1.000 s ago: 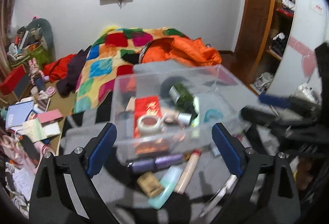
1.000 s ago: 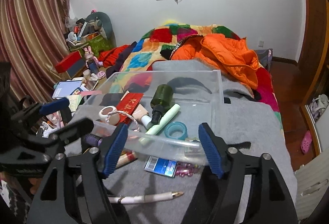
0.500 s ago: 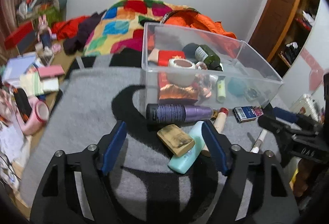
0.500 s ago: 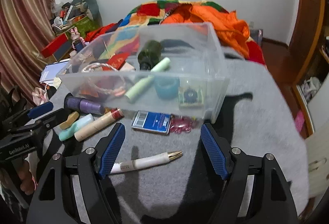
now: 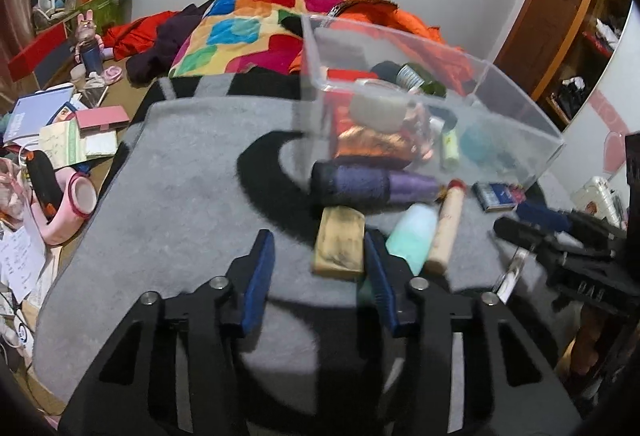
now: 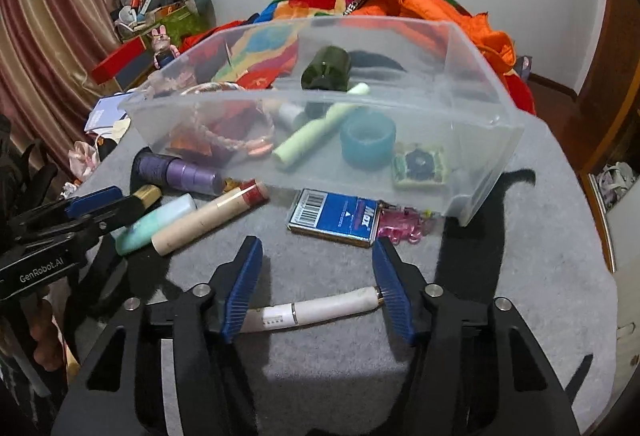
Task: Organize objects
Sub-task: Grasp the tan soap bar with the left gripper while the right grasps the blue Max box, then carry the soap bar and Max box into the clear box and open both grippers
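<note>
A clear plastic bin holding several small items stands on the grey mat. In front of it lie a purple tube, a worn tan block, a mint bottle, a cream tube with a red cap, a blue card pack and a white pen. My left gripper is open, low over the mat, with the tan block just inside its right finger. My right gripper is open with the pen lying between its fingers.
Pink beads lie beside the card pack. A bed with a colourful quilt and an orange jacket is behind the bin. Books, papers and a pink roll clutter the floor at left. A wooden door stands at right.
Both grippers have dropped from bin height toward the mat and come closer to the loose items. The left one has neared the tan block; the right one has come down around the pen.
</note>
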Motion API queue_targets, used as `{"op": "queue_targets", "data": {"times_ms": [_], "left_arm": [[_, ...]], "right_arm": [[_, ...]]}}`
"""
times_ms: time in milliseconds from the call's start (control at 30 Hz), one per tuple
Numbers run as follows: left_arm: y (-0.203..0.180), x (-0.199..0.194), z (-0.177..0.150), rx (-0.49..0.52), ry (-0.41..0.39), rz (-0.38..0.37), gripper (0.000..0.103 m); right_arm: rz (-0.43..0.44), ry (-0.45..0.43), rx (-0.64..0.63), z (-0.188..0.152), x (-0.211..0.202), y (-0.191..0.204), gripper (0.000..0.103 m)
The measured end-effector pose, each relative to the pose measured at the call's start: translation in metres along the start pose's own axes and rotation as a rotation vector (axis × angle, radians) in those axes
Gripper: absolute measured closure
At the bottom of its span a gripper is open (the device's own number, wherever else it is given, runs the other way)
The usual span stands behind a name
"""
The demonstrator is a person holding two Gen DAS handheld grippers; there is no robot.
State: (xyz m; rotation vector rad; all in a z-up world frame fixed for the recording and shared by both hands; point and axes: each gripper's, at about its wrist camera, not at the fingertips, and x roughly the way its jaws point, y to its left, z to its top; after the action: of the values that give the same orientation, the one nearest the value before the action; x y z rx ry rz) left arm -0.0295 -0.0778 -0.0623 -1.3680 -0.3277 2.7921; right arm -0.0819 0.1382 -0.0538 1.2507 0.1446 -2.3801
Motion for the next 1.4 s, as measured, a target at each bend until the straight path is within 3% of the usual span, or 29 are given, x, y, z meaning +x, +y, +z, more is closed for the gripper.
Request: {"op": "queue_targets", "data": {"times_ms": [333, 467, 600, 967, 1400], "left_arm": [[-0.008, 0.008, 0.006, 0.044, -0.002, 0.024, 0.059], [-0.013, 0.009, 0.005, 0.054, -0.015, 0.029, 0.072], [-0.016, 0.006, 0.001, 0.066, -0.027, 0.045, 0.079], [-0.013, -0.013, 0.0, 0.023, -0.058, 0.026, 0.079], [-0.038, -0.047, 0.023, 0.067, -0.172, 0.008, 0.079]], "right_arm": [[-0.014, 0.013, 0.03, 0.01, 0.01, -0.001, 0.05], [-0.051, 0.011, 0.017, 0.009, 0.013, 0.003, 0.054], [-0.07, 0.003, 0.02, 0.009, 0.012, 0.003, 0.059], [0.018, -0.041, 0.01, 0.005, -0.011, 0.008, 0.059], [0.024, -0.166, -0.026, 0.02, -0.049, 0.018, 0.059]]}}
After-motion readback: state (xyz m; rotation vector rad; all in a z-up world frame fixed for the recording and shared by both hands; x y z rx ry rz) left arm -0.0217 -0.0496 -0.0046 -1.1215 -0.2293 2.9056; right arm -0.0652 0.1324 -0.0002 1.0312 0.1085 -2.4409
